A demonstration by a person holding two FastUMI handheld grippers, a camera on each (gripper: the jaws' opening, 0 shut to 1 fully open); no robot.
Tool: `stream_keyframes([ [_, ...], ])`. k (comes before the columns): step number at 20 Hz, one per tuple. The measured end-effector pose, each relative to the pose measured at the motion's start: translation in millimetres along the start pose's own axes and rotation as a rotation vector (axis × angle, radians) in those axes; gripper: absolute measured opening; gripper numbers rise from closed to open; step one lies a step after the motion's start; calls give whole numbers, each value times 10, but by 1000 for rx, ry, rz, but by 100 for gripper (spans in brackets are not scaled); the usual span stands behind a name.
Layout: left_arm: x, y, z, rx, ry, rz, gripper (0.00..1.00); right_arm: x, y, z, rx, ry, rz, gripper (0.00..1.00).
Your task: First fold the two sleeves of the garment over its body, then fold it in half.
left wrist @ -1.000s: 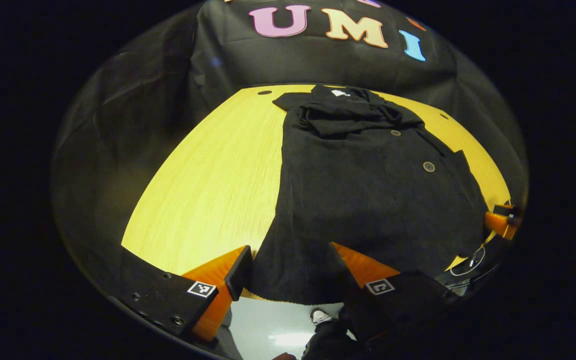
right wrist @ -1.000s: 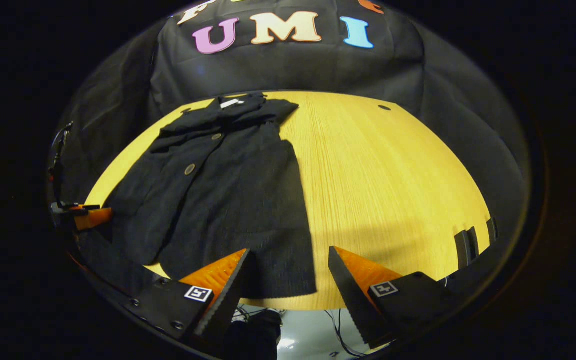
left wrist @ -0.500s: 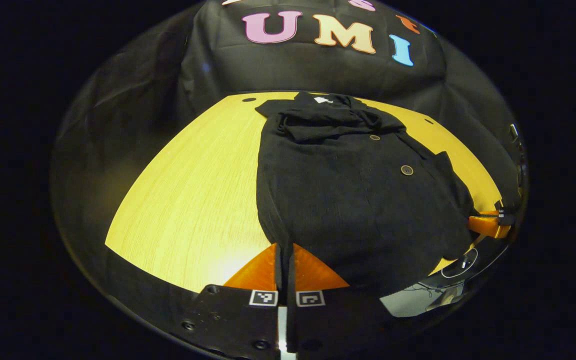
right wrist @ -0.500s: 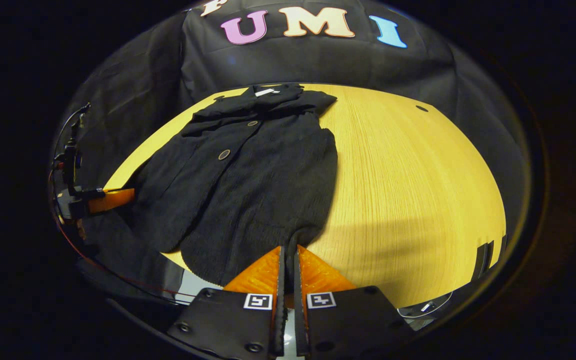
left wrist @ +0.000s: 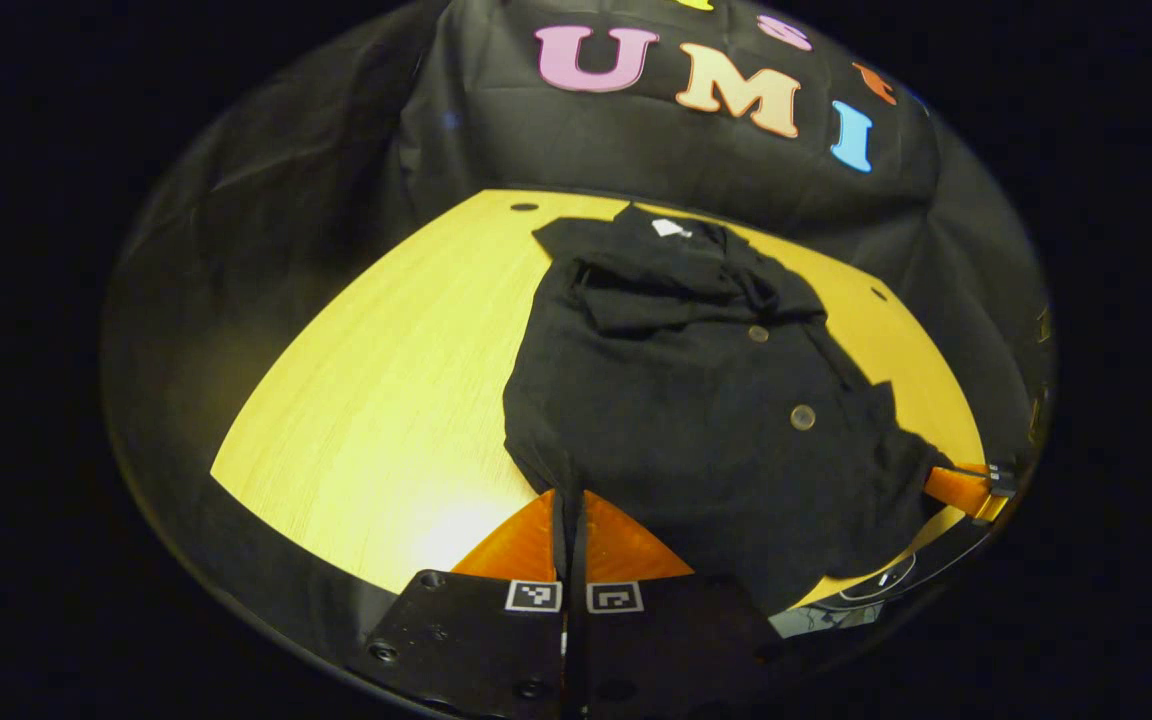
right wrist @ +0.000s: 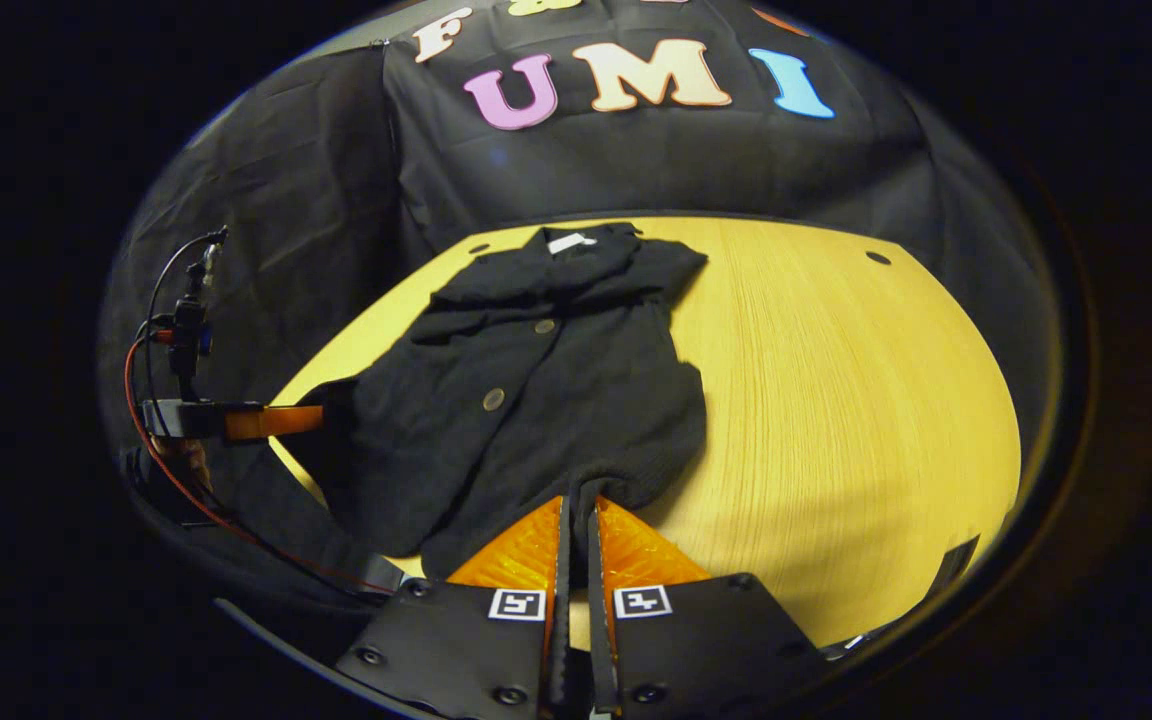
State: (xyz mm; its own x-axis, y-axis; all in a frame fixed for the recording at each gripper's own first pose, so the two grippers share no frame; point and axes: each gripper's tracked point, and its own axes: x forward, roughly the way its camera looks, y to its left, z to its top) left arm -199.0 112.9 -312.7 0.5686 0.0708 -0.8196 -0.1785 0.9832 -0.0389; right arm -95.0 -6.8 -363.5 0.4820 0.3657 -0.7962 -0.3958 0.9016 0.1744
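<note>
Gripping the hem at its two near corners, we hold the garment (left wrist: pixel 696 400) with both grippers. In the left gripper view, our left gripper (left wrist: pixel 570 515) has its fingers pressed together on the hem corner nearest the table (left wrist: pixel 386 420) edge, and the dark cloth runs away from the tips toward the far side of the table, where the collar with its white tag (left wrist: pixel 669 228) lies. In the right gripper view, our right gripper (right wrist: pixel 576 520) is likewise clamped narrow on the other hem corner, the cloth bunching just beyond its tips. Both sleeves lie folded over the body, near the collar. The two buttons (right wrist: pixel 493 399) face up. The near part of the garment is lifted off the table between the grippers.
</note>
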Motion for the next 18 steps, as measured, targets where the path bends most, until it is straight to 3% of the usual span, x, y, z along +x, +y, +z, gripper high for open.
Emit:
stream_keyframes([
  [6,49,-114,654,-19,-88,-54,0,22,90,684,-5,-87,29,11],
  [18,575,-62,1819,52,-180,-101,0,284,60,2087,0,-251,-29,11],
])
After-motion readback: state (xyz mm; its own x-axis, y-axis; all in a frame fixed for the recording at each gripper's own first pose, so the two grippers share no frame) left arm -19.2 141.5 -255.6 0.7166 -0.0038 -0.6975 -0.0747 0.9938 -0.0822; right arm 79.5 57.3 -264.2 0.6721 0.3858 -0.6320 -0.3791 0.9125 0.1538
